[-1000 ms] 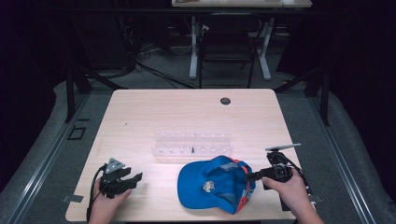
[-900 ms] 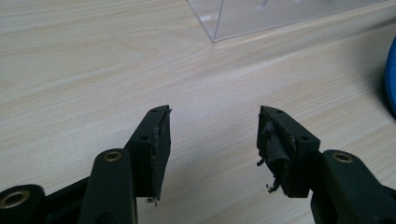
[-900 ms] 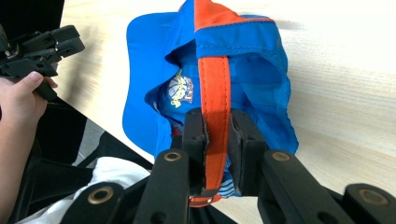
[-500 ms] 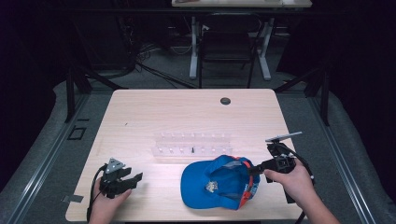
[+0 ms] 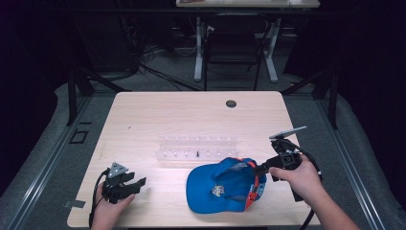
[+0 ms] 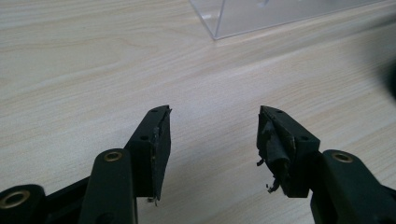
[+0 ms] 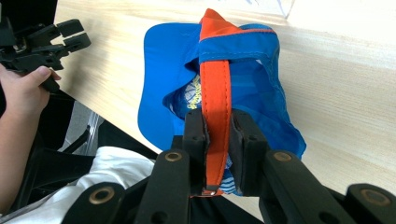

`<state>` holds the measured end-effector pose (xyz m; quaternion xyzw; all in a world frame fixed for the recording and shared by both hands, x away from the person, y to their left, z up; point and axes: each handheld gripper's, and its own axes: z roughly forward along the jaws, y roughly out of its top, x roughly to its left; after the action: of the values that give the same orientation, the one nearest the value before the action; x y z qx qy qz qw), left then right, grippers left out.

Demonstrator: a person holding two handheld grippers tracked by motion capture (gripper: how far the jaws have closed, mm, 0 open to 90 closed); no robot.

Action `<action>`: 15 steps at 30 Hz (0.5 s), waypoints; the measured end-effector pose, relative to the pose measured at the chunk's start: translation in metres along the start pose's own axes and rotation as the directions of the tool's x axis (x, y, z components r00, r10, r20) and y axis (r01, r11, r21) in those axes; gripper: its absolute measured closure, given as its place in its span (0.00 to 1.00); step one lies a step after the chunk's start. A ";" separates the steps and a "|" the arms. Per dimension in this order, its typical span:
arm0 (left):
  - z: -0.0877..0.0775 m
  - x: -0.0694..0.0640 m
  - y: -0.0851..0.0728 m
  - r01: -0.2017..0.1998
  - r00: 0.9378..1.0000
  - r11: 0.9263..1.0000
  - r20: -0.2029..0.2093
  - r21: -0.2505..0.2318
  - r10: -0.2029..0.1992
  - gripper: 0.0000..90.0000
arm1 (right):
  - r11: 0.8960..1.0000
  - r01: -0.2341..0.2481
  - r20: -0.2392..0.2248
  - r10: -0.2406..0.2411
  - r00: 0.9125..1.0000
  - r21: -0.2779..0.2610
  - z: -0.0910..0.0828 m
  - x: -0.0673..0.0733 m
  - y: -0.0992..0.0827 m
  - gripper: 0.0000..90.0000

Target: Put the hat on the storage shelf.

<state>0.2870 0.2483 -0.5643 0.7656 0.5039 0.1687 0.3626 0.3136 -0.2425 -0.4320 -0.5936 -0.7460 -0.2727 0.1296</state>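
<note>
A blue cap (image 5: 225,184) made of soft, thin cloth is seen on the pale wooden table (image 5: 191,120). The cloth is crinkled and floppy, and a small picture patch is sewn on it, too small to be read. An orange strap (image 7: 215,98) is stitched across the back of the cap. This strap is pinched flat between the two black jaws of the right gripper (image 7: 217,140), which are squeezed tight on it with only the strap between them. In the high view the right gripper (image 5: 261,167) is held just beside the cap's back edge, and that edge is lifted off the wood while the flat, rounded brim lies farther out from the jaws on the table. The lower end of the strap is hidden behind the jaws.

The left gripper (image 5: 136,184) is held well apart from the cap, low over bare wood. Its jaws are spread wide and nothing is held between them. In the left gripper view (image 6: 212,140) the rubber on one pad is seen to be torn and ragged. Ahead of these jaws, a clear plastic rack (image 6: 261,16) with sharp, straight edges is cut off by the top of the picture. A dark blur is seen at the right edge and cannot be made out.
</note>
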 end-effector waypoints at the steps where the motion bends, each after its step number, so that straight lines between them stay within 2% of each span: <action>1: 0.000 0.000 0.000 0.001 1.000 1.000 0.000 0.000 -0.001 0.50 | 1.000 0.006 -0.002 -0.006 1.000 0.006 -0.002 0.001 0.001 0.86; 2: 0.000 0.000 0.000 0.000 1.000 1.000 0.001 0.001 0.000 0.50 | 1.000 -0.009 0.002 0.009 1.000 -0.008 -0.002 0.003 0.002 0.86; 4: 0.000 0.000 0.000 0.000 1.000 1.000 0.001 0.001 0.000 0.50 | 1.000 0.002 -0.006 -0.002 1.000 0.013 -0.006 0.005 0.005 0.86; 7: 0.000 0.000 0.000 -0.001 1.000 1.000 0.001 0.001 0.001 0.50 | 1.000 -0.007 -0.010 0.007 1.000 -0.001 -0.008 0.009 0.007 0.87; 8: 0.000 0.000 0.000 0.000 1.000 1.000 0.001 0.000 0.000 0.50 | 1.000 0.000 -0.008 0.000 1.000 0.016 -0.010 0.009 0.008 0.87; 9: 0.000 0.000 0.000 0.000 1.000 1.000 0.002 0.000 0.000 0.50 | 1.000 -0.012 -0.008 0.012 1.000 -0.005 -0.012 0.013 0.010 0.87; 15: 0.000 0.000 0.000 -0.002 1.000 1.000 0.002 0.002 0.002 0.50 | 1.000 -0.002 -0.009 0.002 1.000 0.013 -0.024 0.020 0.017 0.87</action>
<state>0.2868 0.2480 -0.5639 0.7667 0.5026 0.1678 0.3624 0.3212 -0.2366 -0.3980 -0.5923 -0.7465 -0.2705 0.1371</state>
